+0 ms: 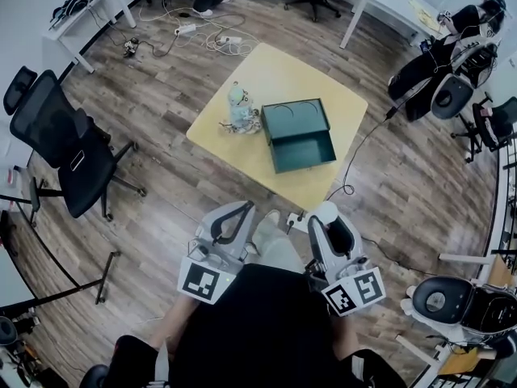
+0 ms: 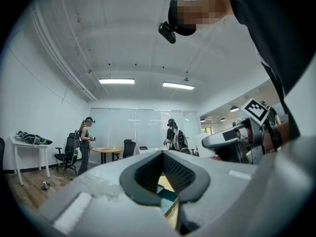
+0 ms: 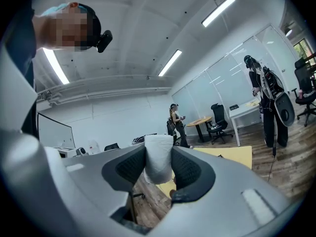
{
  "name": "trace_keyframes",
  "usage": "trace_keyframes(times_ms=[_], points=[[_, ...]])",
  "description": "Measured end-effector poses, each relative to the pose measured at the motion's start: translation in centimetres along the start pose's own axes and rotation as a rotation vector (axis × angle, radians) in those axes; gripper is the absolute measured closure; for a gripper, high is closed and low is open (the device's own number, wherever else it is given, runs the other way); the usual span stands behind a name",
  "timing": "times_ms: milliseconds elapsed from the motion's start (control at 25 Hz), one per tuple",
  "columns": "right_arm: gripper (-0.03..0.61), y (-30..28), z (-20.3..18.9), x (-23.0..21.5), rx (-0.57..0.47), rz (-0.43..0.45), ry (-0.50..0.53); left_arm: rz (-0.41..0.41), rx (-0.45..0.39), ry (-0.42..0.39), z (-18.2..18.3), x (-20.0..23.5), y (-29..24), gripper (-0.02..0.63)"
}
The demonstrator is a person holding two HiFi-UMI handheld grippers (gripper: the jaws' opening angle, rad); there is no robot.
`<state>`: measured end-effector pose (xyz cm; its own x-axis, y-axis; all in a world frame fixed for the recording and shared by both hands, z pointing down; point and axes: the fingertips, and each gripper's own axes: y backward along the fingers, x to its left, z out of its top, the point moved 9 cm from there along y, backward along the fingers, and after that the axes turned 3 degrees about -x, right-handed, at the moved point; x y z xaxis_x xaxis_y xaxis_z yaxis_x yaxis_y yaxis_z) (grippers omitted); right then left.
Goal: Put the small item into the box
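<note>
Open green box (image 1: 299, 136) on table (image 1: 242, 75); small item (image 3: 158, 164) clamped in right gripper (image 1: 320, 213).
Box interior shows bare green floor, lid raised at 12 o'clock. A heap of oddments (image 1: 239, 110) lies just beside the box at 9 o'clock. The item is a white, soft-looking roll, upright between the pads, well apart from the box at 6 o'clock. Left gripper (image 2: 162, 154): jaws together, nothing between.

Box (image 1: 297, 136) on table (image 1: 284, 69), objects (image 1: 239, 110) just left of it.
</note>
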<state>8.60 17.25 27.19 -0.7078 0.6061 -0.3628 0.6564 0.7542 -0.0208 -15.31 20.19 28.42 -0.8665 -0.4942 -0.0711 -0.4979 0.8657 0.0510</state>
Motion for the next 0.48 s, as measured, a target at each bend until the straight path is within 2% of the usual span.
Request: trace_keyframes(times_ms=[240, 480], points=[[0.411, -2.2, 0.6, -2.3, 0.001, -0.025, -0.026, -0.064, -0.021, -0.019, 0.0, 0.5, -3.3, 0.612], [0.411, -5.2, 1.1, -5.3, 0.002, -0.048, -0.047, -0.083, 0.005, -0.009, -0.9, 2.3, -6.6, 0.612]])
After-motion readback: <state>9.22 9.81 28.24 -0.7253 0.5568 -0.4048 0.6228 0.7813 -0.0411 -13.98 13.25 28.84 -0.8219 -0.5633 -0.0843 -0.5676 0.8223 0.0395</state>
